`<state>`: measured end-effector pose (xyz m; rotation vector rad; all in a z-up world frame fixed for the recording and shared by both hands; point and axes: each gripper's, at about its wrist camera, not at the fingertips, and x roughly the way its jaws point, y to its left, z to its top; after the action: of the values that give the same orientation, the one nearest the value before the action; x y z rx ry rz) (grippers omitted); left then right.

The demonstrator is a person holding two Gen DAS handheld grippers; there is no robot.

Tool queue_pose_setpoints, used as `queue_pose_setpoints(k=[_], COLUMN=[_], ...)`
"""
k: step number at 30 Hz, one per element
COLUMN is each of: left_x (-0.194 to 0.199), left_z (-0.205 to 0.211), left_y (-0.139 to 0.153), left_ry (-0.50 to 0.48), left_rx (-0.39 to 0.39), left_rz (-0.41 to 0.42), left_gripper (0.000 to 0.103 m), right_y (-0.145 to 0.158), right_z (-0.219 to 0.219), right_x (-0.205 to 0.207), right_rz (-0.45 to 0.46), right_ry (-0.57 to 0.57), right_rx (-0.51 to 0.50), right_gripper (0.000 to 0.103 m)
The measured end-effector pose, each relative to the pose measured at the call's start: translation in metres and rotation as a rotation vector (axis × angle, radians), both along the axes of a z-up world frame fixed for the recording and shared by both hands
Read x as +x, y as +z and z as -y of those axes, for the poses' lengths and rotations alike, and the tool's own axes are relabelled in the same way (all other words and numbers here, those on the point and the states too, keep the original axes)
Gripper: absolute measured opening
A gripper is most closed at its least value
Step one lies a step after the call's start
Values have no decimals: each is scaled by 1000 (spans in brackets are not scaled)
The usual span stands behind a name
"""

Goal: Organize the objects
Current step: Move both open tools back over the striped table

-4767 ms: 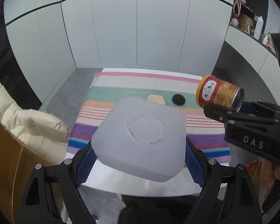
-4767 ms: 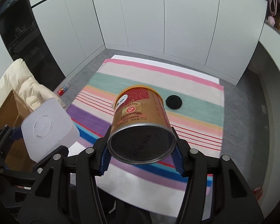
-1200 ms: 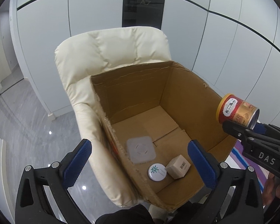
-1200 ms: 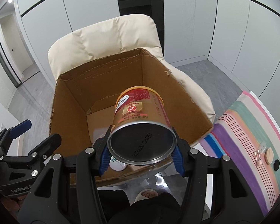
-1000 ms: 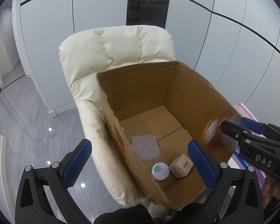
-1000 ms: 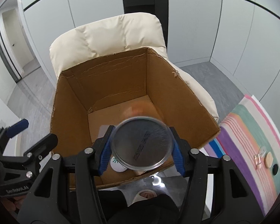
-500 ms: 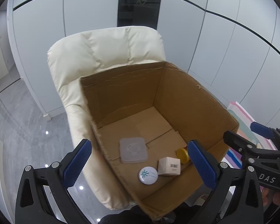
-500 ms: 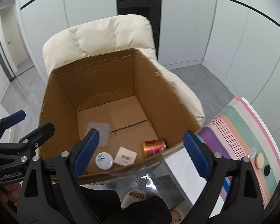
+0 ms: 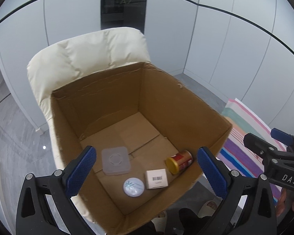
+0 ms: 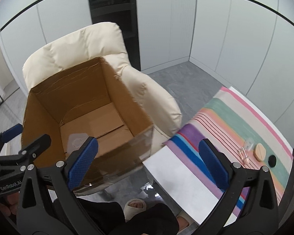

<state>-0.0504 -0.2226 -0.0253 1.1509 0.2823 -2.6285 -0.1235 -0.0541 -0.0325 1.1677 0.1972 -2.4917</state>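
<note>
An open cardboard box (image 9: 100, 82) stands on a cream armchair (image 9: 88, 52). On its floor lie a red and gold can (image 9: 180, 161) on its side, a small white barcoded box (image 9: 156, 178), a round white disc (image 9: 133, 186) and a grey square lid (image 9: 115, 160). My left gripper (image 9: 145, 152) hangs open above the box's near side, nothing between its fingers. My right gripper (image 10: 148, 145) is over the box's right corner, jaws opening wide and empty. In the right wrist view the box (image 10: 68, 72) shows only the lid (image 10: 77, 140).
A table with a striped cloth (image 10: 235, 117) stands right of the chair, bearing a clear item (image 10: 247, 148), a beige tablet-shaped piece (image 10: 260, 151) and a black disc (image 10: 272, 160). A person's legs and slippered feet are below. Grey floor and white wall panels surround.
The right gripper opened and the can fell into the box, coming to rest on its side. The grey lid, earlier in the left gripper, lies in the box. The right view swung toward the table.
</note>
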Motion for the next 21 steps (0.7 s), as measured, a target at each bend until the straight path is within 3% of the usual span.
queue_pose_setpoints(k=[21], left_x=[-30], left_z=[-66], left_y=[-1], left_ry=[-126], left_rx=[14], left_rz=[-2], left_gripper=[103], right_y=[0], right_z=[-80], right_x=[-4], right_rz=[-15], right_ry=[-132], right_rx=[29], right_gripper=[103])
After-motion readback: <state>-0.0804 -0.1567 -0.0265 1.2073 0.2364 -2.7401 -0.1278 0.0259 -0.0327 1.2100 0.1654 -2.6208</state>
